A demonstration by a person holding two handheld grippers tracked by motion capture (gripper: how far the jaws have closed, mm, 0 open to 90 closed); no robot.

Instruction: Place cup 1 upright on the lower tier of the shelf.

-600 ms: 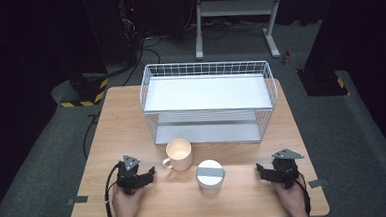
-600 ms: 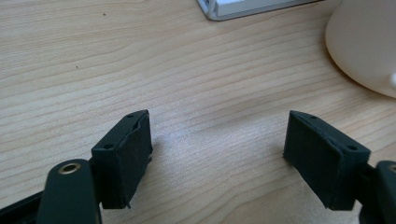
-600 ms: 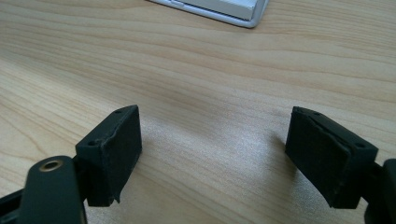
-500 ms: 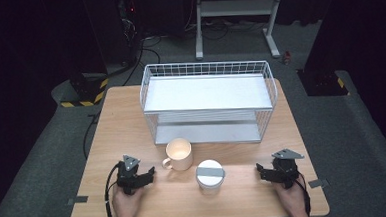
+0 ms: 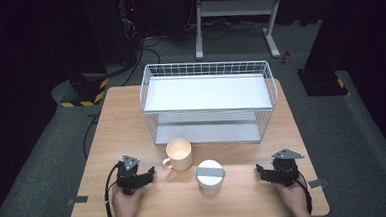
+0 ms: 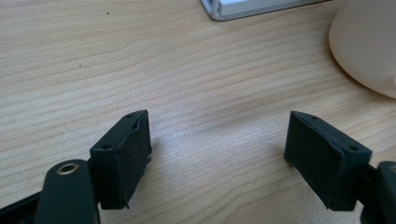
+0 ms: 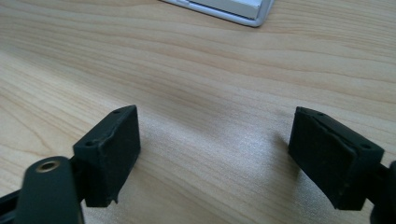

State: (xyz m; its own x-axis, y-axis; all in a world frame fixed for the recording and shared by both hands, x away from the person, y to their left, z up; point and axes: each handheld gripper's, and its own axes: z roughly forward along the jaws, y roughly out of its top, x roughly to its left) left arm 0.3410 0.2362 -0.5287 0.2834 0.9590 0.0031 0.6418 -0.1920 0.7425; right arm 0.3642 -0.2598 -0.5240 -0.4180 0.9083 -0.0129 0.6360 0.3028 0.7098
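Left gripper [image 5: 148, 173] rests low on the near left of the table [image 5: 122, 127], jaws spread wide with bare wood between them, nothing held. Right gripper [image 5: 261, 171] rests at the near right edge, jaws likewise wide apart and empty. Between the two, closer to the left gripper, stands the mug [image 5: 178, 155], upright, handle toward that gripper, just beside its jaws but apart from them; its cream wall shows at the upper right of the left gripper view [image 6: 369, 46]. The cup [image 5: 210, 176] with a grey band stands just right of the mug. Beyond both sits the wire rack [image 5: 209, 103], two white shelves, at table centre
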